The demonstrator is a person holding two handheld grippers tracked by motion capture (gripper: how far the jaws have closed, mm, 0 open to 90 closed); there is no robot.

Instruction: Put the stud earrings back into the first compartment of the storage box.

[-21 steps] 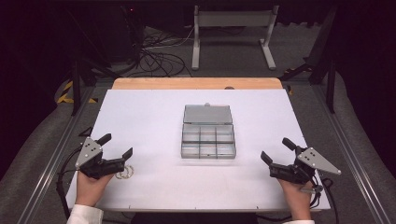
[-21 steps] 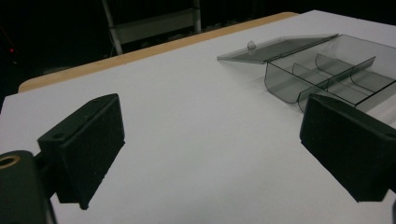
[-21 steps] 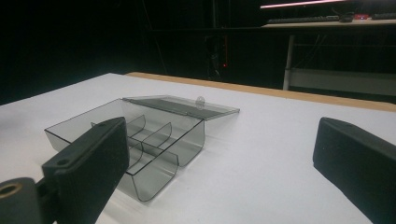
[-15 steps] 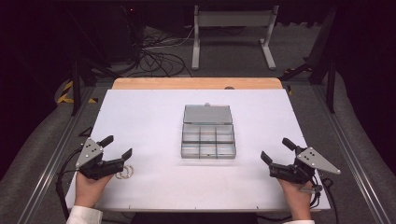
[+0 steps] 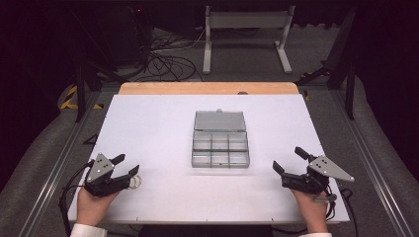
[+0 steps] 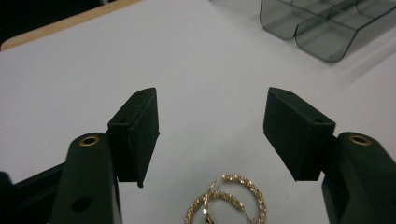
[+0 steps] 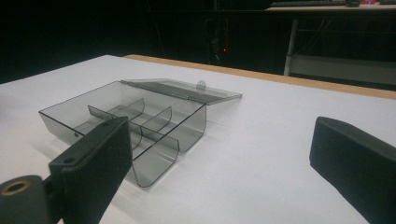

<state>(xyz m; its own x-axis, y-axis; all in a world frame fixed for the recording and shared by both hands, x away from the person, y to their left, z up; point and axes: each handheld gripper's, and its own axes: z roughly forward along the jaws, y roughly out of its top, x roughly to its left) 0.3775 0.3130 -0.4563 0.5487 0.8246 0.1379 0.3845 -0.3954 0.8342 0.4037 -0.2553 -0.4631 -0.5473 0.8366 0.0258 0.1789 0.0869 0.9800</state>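
Two gold twisted hoop earrings (image 6: 229, 201) lie overlapped on the white table, just short of the pads and between the two jaws of my left gripper (image 6: 212, 116), which stands open and touches nothing. From above, the earrings (image 5: 135, 181) sit by the lower jaw of the left gripper (image 5: 127, 165) near the front left corner. A clear grey compartment box (image 5: 220, 146) rests at the table's middle, its lid folded back flat behind it. My right gripper (image 5: 286, 159) stands open near the front right and faces the box (image 7: 126, 122) with nothing between its fingers.
The white table top (image 5: 158, 123) ends in a wooden strip (image 5: 207, 88) at the far edge. Beyond it stand a metal stand (image 5: 247, 29) and loose cables (image 5: 168, 54) on the dark floor. Metal rails run along both sides of the table.
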